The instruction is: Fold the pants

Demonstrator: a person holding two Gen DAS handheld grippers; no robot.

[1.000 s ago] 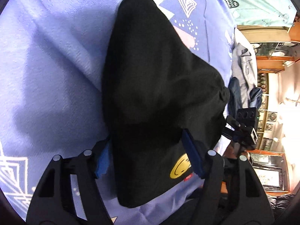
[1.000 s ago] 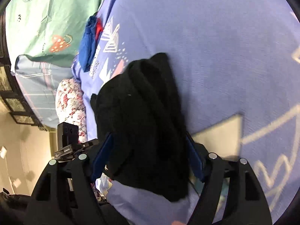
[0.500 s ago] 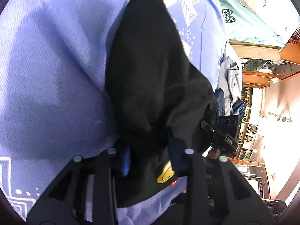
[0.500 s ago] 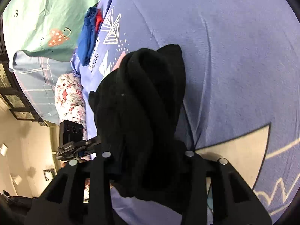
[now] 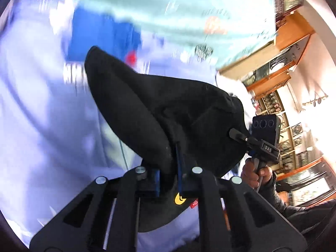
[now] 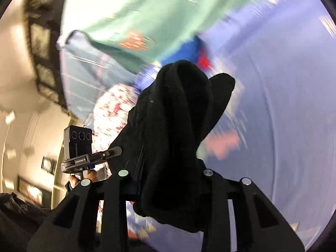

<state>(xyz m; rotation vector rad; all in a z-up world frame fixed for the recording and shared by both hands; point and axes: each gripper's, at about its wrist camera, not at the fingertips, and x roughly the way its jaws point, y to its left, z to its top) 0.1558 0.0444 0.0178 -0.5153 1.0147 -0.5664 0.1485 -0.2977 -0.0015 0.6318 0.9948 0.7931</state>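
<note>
Pants (image 5: pixel 159 115), black, bunched, pinched in both grippers above lavender bedsheet (image 5: pixel 42 126). Left gripper (image 5: pixel 168 180) jaws pressed tight on fabric by yellow patch (image 5: pixel 179 199). Right gripper (image 6: pixel 168 180) jaws closing on thick fold. Camera mount (image 6: pixel 80 160) reads "GenRobot.AI".

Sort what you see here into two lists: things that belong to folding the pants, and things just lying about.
Part of the job:
- black pants
- left gripper, shut on the pants
- right gripper, jaws closing, pants bunched between them
- purple bedsheet under the pants

Just lying about:
- blue garment
- green blanket
- floral pillow
- wooden shelves
</note>
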